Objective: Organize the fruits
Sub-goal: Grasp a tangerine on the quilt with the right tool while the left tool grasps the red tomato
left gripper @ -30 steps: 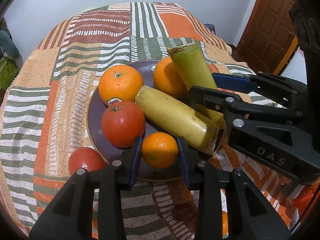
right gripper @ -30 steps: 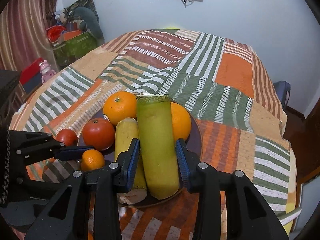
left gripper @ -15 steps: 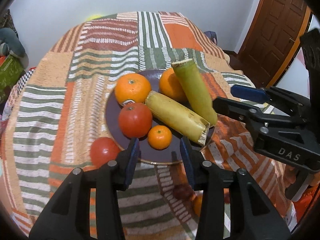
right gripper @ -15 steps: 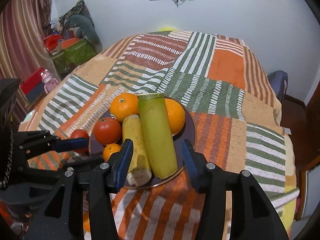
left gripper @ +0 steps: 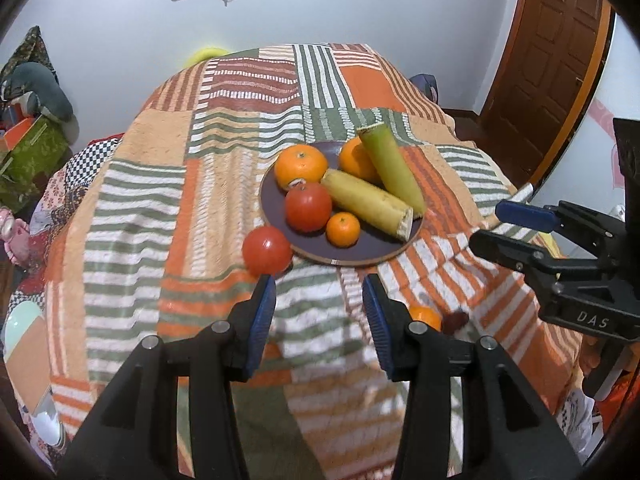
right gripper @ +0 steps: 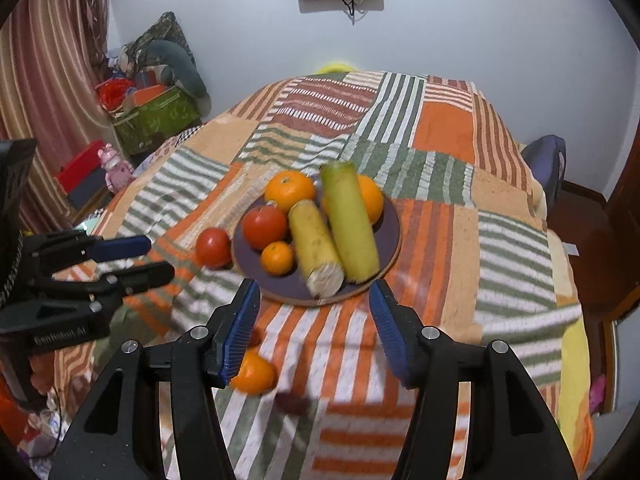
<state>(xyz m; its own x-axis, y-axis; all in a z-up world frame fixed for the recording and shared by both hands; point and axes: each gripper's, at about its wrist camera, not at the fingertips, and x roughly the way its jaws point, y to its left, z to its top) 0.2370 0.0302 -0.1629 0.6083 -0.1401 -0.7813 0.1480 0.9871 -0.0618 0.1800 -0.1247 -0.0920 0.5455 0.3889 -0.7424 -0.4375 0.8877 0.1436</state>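
Now both grippers, left gripper and right gripper, have backed off mid-frame, jaws apart, empty; plate loaded, stray tomato remains outside.

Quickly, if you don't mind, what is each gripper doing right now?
Left gripper: open, holding nothing, short of the plate.
Right gripper: open, holding nothing, also short of the plate.
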